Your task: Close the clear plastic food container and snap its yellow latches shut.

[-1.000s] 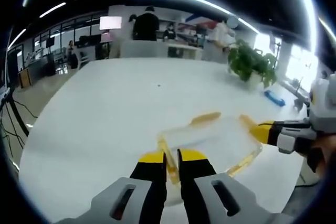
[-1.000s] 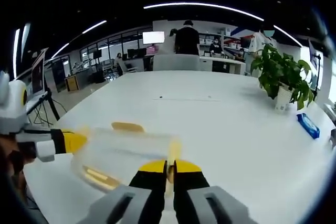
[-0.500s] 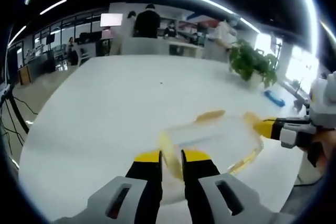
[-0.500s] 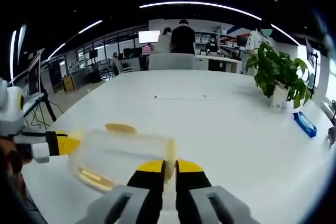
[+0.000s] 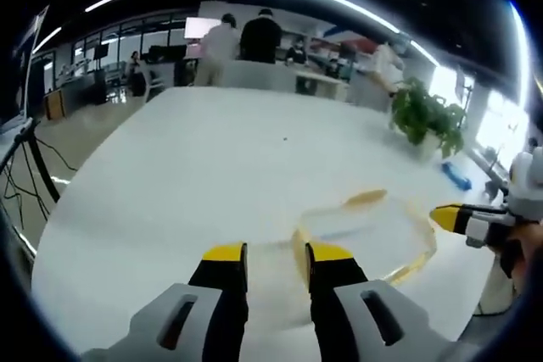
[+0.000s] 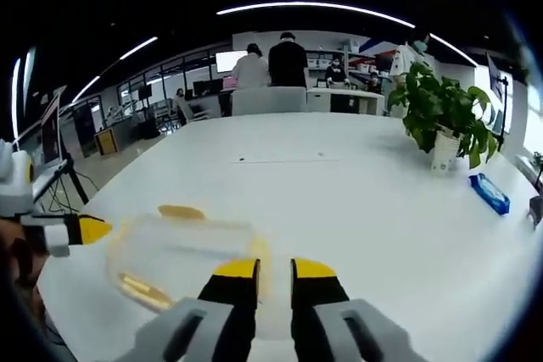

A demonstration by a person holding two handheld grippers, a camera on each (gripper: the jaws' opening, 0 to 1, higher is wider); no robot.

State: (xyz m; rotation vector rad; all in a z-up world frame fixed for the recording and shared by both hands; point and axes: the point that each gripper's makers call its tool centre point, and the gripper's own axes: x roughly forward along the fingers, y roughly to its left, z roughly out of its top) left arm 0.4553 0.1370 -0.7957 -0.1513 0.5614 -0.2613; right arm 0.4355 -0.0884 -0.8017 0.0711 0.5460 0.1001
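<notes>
The clear plastic container (image 5: 366,228) lies on the white table (image 5: 195,167), its lid on and yellow latches at its sides. My left gripper (image 5: 276,253) is open at its near-left end, with that end's yellow latch (image 5: 299,249) by the right jaw. My right gripper (image 5: 462,218) comes in at the opposite end. In the right gripper view the container (image 6: 182,247) lies left of centre. My right gripper (image 6: 274,270) is open there, a yellow latch (image 6: 260,258) blurred at the left jaw's tip. The left gripper (image 6: 83,229) points in from the left.
A potted plant (image 6: 445,120) and a blue packet (image 6: 489,194) stand at the table's right side. Several people (image 6: 287,61) stand at desks beyond the far edge. Cables (image 5: 30,167) hang off the table's left side. A hand (image 6: 19,252) holds the left gripper.
Both grippers were shut on the container's end latches; their jaws have now spread and let go. The left view has shifted, so the container sits further right in it.
</notes>
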